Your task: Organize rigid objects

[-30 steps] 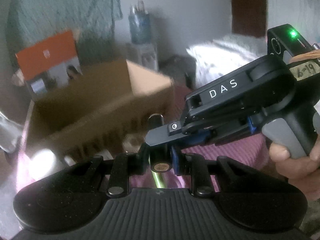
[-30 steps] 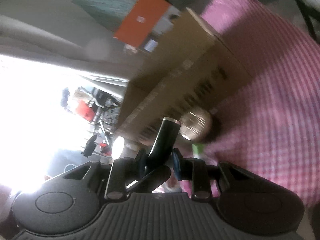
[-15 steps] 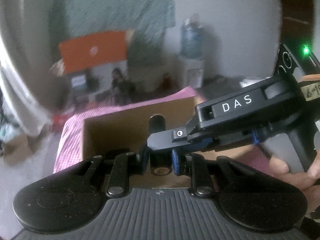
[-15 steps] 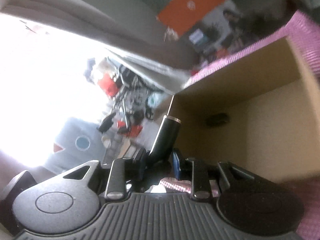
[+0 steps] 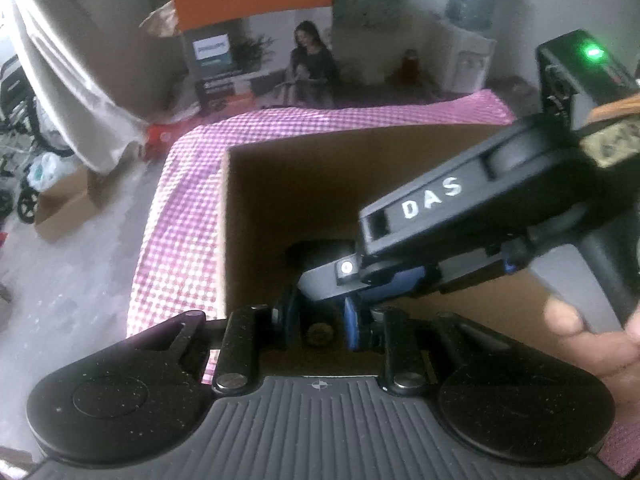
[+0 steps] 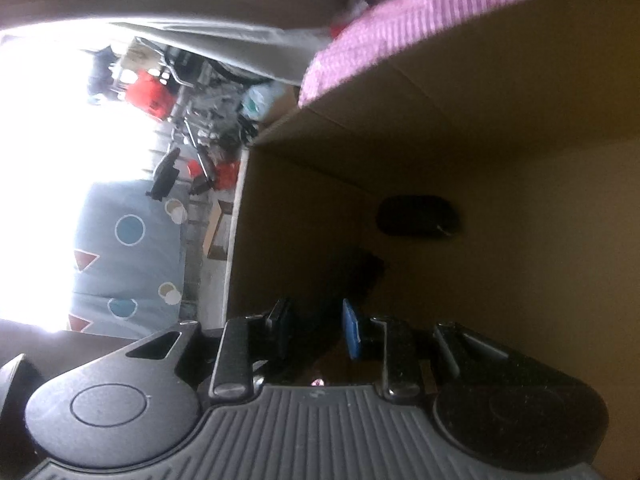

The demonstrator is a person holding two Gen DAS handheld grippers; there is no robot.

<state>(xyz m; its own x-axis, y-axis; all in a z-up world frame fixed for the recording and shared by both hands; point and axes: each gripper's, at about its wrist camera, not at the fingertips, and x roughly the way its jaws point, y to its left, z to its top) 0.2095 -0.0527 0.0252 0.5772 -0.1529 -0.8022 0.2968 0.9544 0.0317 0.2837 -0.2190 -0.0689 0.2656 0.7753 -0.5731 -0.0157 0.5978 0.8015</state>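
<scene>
My left hand-held gripper [image 5: 318,320] is narrow, clamped on a dark cylindrical object [image 5: 320,330] that I see end-on between the blue pads [image 5: 350,322]. My right hand-held gripper [image 5: 352,276] crosses in front from the right, my right hand [image 5: 588,336] on its grip, fingers laid over the same dark piece. Both are poised over the open cardboard box [image 5: 256,216], which sits on a pink checked cloth [image 5: 180,200].

From the right wrist view, my right hand-held gripper [image 6: 316,328] is also narrow, gripping a dark object [image 6: 320,300] that is hard to make out in shadow. A separate dark oblong item [image 6: 418,216] lies inside the box [image 6: 520,240], apart from the fingers.
</scene>
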